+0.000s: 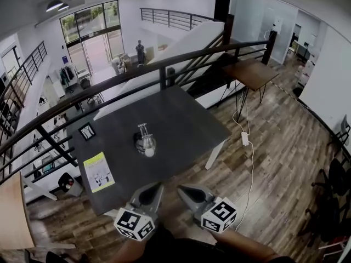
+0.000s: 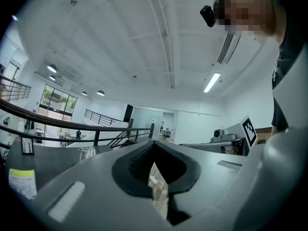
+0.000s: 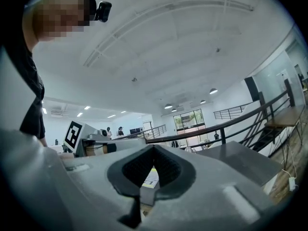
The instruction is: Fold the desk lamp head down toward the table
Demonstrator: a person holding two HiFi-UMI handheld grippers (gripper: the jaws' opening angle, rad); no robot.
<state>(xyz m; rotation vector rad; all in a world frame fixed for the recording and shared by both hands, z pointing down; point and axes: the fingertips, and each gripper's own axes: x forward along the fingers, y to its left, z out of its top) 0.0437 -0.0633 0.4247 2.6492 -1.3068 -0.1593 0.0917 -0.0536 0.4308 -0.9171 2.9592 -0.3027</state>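
While both grippers point level at the near edge of the desk (image 1: pixel 181 119), neither pair of fingers holds anything. The left gripper (image 1: pixel 158 184) has its fingers closed, tips meeting, with nothing between the pads. The right gripper (image 1: pixel 180 189) has its fingers likewise closed and empty. The two sets of fingertips lie side by side, near each other but apart.

The desk lamp (image 1: pixel 145 142) stands on the desk ahead of both sets of fingers, well apart from them and roughly on the line between them. The angle of the lamp head is too small to tell. A yellow-green booklet (image 1: pixel 98 171) lies on the desk ahead and to the left of the left fingers. A small dark frame (image 1: pixel 86 131) lies beyond the booklet.
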